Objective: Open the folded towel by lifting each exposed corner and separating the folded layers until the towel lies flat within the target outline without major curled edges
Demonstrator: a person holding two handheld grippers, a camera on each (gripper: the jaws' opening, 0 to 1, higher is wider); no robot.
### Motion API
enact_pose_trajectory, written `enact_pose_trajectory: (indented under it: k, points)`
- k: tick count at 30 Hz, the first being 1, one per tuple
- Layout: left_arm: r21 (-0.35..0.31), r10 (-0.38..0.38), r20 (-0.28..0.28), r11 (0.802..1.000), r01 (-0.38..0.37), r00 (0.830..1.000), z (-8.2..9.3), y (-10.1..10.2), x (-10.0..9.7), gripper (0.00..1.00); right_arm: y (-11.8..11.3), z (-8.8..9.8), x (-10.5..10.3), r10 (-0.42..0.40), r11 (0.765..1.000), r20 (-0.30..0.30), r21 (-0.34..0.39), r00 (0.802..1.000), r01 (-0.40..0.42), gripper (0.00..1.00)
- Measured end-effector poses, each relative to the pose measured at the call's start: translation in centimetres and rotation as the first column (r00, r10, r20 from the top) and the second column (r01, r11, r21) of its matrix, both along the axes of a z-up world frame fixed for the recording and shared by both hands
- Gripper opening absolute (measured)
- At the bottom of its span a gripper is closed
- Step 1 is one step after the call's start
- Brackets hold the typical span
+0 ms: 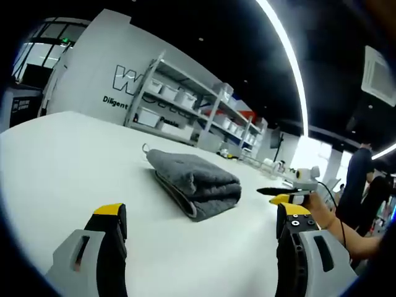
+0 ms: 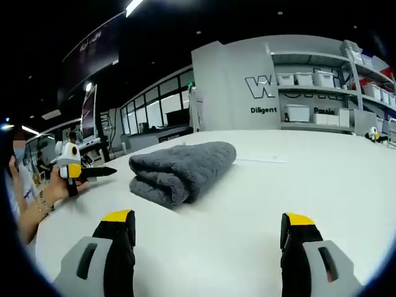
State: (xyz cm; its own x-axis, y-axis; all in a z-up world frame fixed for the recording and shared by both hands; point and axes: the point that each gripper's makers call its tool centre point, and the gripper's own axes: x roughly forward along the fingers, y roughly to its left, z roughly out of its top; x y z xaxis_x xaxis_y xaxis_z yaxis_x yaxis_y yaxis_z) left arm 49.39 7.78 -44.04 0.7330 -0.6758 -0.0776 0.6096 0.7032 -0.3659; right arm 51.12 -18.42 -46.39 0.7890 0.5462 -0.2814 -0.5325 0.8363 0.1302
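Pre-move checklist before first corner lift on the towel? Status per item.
1. Left gripper open: ok.
2. Right gripper open: ok.
3. Grey towel folded, untouched on the white table: ok.
4. Neither gripper touching the towel: ok.
5. Exposed corner identified: cannot tell; layered edges show, no single corner stands out.
6. Target outline on table: cannot tell.

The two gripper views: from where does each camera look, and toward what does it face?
Left gripper view: rides on the open left gripper, facing the folded grey towel on the white table; the right gripper enters at right.
Right gripper view: rides on the open right gripper, facing the towel from the opposite side; the left gripper enters at left.
Shared: towel, table, shelves.
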Motion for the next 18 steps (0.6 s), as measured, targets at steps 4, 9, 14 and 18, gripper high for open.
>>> enact_pose_trajectory:
  k: [4,9,14,18]
  points:
    - [-0.003,-0.001,0.003,1.0,0.001,1.0,0.1,-0.16,-0.23,0.99,0.07,0.26,-0.04,-0.003,1.0,0.008,0.016,1.0,0.003,1.0]
    - [-0.002,-0.005,0.01,1.0,0.005,1.0,0.21,-0.36,-0.55,0.99,0.01,0.14,0.16,-0.001,1.0,0.002,0.006,1.0,0.001,1.0]
    - [-0.008,-0.006,0.007,1.0,0.006,1.0,0.23,-0.27,-0.52,0.99,0.13,0.5,0.12,-0.003,1.0,0.013,0.026,1.0,0.003,1.0]
    - [-0.009,-0.008,0.007,1.0,0.008,1.0,0.32,-0.16,-0.27,0.99,0.11,0.66,0.06,-0.006,1.0,0.018,0.029,1.0,0.005,1.0]
